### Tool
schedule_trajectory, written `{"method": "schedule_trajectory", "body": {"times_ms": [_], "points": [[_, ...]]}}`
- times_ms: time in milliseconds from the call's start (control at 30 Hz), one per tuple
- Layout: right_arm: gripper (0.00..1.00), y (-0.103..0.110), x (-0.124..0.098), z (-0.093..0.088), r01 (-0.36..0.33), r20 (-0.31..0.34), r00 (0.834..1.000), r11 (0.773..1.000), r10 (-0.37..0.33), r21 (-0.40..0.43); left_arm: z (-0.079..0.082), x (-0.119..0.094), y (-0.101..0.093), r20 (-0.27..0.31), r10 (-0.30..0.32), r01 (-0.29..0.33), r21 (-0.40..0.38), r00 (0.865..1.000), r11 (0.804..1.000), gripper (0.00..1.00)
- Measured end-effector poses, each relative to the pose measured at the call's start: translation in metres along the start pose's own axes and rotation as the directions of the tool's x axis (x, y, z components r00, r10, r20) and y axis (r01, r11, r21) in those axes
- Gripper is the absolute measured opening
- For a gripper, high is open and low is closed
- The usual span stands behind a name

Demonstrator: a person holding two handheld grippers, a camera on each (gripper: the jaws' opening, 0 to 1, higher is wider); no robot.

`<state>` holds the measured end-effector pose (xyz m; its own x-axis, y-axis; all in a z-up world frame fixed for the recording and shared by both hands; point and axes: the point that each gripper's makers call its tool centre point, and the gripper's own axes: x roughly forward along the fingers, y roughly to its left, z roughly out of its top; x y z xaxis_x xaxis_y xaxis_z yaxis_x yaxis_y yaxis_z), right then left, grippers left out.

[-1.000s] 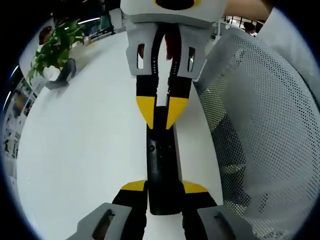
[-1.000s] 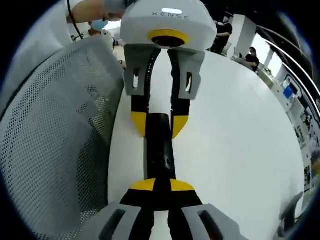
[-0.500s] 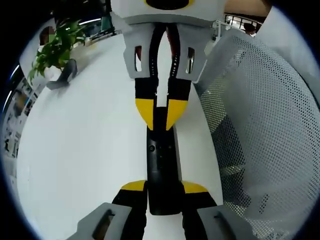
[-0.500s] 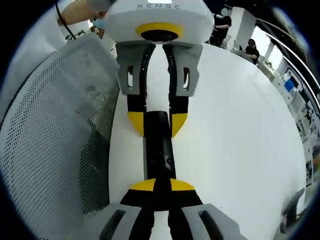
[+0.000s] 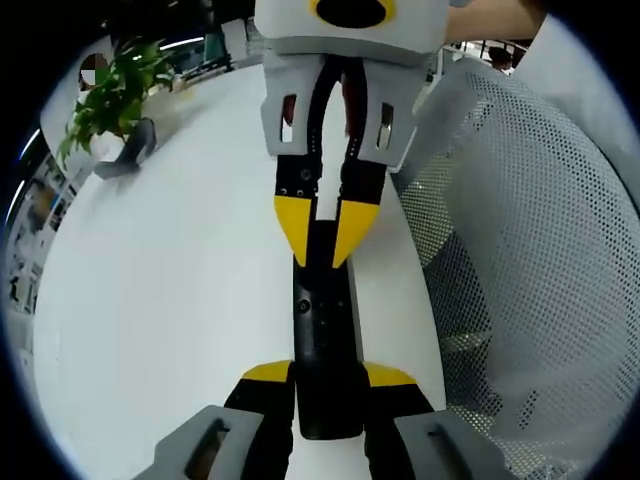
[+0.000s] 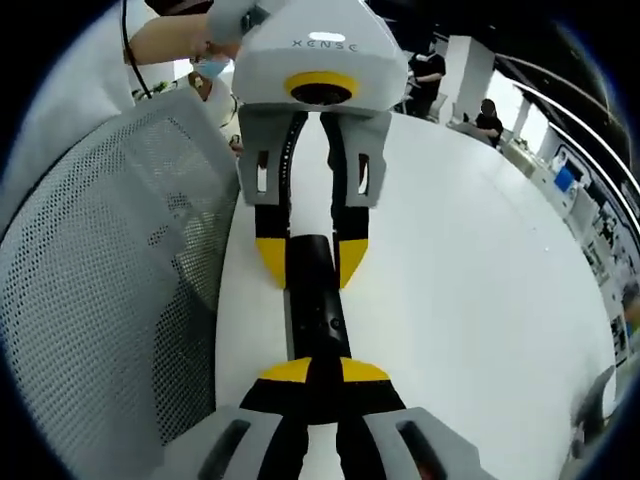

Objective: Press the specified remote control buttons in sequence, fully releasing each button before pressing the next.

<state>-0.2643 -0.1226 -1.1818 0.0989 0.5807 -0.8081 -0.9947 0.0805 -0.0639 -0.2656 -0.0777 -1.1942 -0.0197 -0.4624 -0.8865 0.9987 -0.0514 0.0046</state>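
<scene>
Remote: slim black bar-shaped remote control (image 5: 322, 340) lies lengthways on the round white table (image 5: 170, 300), near the table edge beside the white mesh chair back (image 5: 520, 250).
Left gripper: yellow-tipped left gripper (image 5: 325, 385) is clenched across the remote's near end, a jaw on each long side.
Why held: probably to steady the remote so a press cannot push it away.
Right gripper: yellow-tipped right gripper (image 5: 322, 225) comes in from the remote's far end, tips drawn close, resting on or just over the top face; contact unclear.
Pose: the two grippers face each other along the remote.
Judgement: a button press is under way or about to start.
Background: green potted plant (image 5: 108, 95) far across the table from the remote.
</scene>
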Motion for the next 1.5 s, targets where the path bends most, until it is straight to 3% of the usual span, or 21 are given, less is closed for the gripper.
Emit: {"method": "schedule_trajectory", "body": {"times_ms": [400,567,900,1100,1300,1500], "points": [[0.06,0.0006,-0.0001,0.0007,0.002,-0.017,1.000,1.000,-0.002,0.001,-0.0005,-0.0009,0.0004,0.023,-0.005,0.005,-0.002,1.000,1.000,0.24],[0.07,0.0004,0.0012,0.0028,-0.021,-0.034,0.999,0.999,0.020,-0.027,-0.0008,-0.0014,0.0009,0.056,-0.005,0.005,-0.016,0.998,1.000,0.24],[0.08,0.0009,0.0033,0.0021,-0.062,-0.091,0.994,0.995,0.056,-0.075,-0.0002,-0.0003,0.0021,0.067,-0.003,0.004,-0.023,0.998,1.000,0.24],[0.08,0.0010,0.0033,0.0012,-0.053,-0.117,0.992,0.996,0.045,-0.073,-0.0001,-0.0002,0.0024,0.103,0.014,-0.009,-0.052,0.995,0.999,0.24],[0.08,-0.0009,0.0026,0.0003,-0.060,-0.098,0.994,0.998,0.058,-0.024,0.0001,-0.0005,0.0030,0.154,0.031,-0.021,-0.068,0.988,0.997,0.24],[0.08,0.0007,0.0032,0.0012,-0.064,-0.120,0.991,0.996,0.057,-0.058,0.0016,-0.0007,0.0034,0.170,0.037,-0.025,-0.075,0.985,0.997,0.24]]}}
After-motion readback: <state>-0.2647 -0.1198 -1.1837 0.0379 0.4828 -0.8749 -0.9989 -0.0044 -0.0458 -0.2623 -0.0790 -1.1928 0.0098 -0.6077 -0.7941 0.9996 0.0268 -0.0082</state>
